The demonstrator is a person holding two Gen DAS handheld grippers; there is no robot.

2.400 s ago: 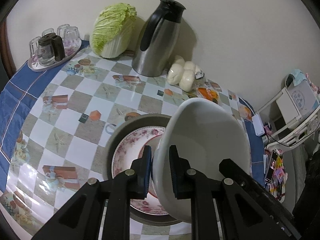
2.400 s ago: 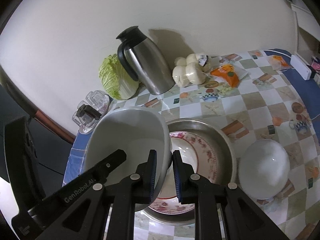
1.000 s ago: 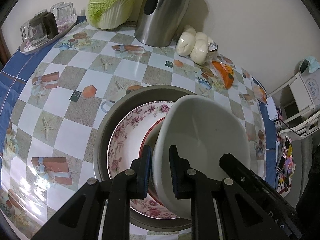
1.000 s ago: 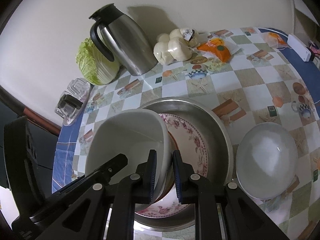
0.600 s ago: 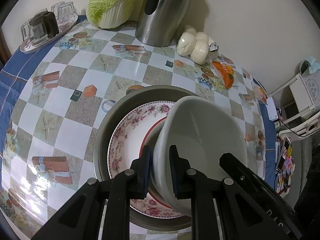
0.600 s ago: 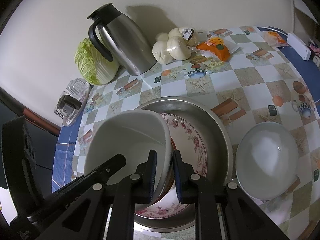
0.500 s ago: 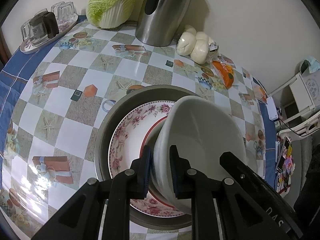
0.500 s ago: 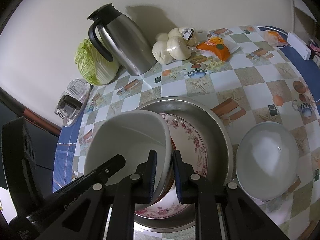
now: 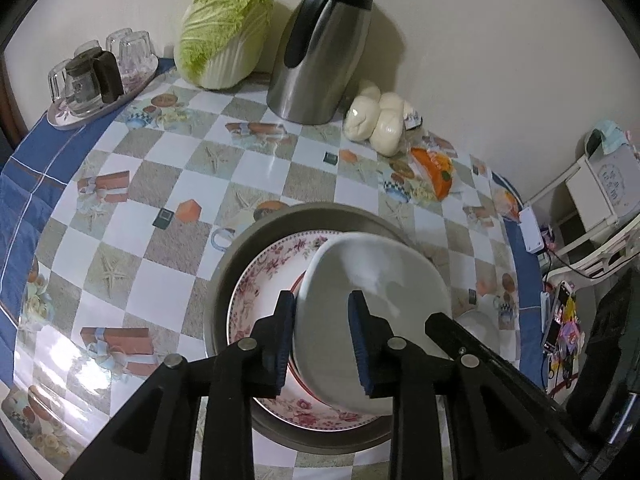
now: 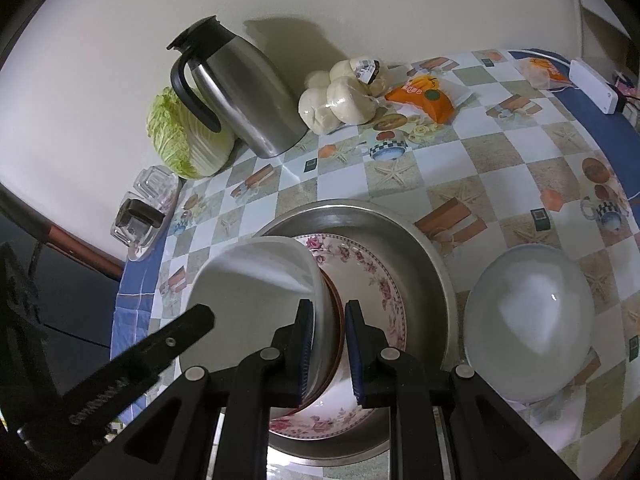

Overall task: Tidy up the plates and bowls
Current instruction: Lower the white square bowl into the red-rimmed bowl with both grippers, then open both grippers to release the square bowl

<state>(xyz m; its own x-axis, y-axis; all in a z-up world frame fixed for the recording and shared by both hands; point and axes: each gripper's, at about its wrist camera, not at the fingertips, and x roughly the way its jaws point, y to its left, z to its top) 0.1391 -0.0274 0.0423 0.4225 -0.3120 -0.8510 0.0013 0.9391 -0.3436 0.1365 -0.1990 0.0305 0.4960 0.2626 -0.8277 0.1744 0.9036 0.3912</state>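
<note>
L hand-held gripper (image 9: 322, 334): jaws apart, straddling the near-left rim of the white bowl (image 9: 372, 300), no squeeze on it. R hand-held gripper (image 10: 329, 344): jaws also apart w/ the bowl's right rim between them, a gap showing on the outer side, so released or nearly so. Bowl sits tilted on the floral plate (image 10: 370, 276), which lies inside the steel basin (image 10: 424, 248) on the checked surface (image 9: 132, 216). Second white bowl (image 10: 528, 320) just beside the basin, R side.

Risks, as I judge: bowl isn't level, so pulling either gripper back w/ a pad dragging the rim could tip or slide it and chip the plate. Backing out straight and slow should avoid that.
</note>
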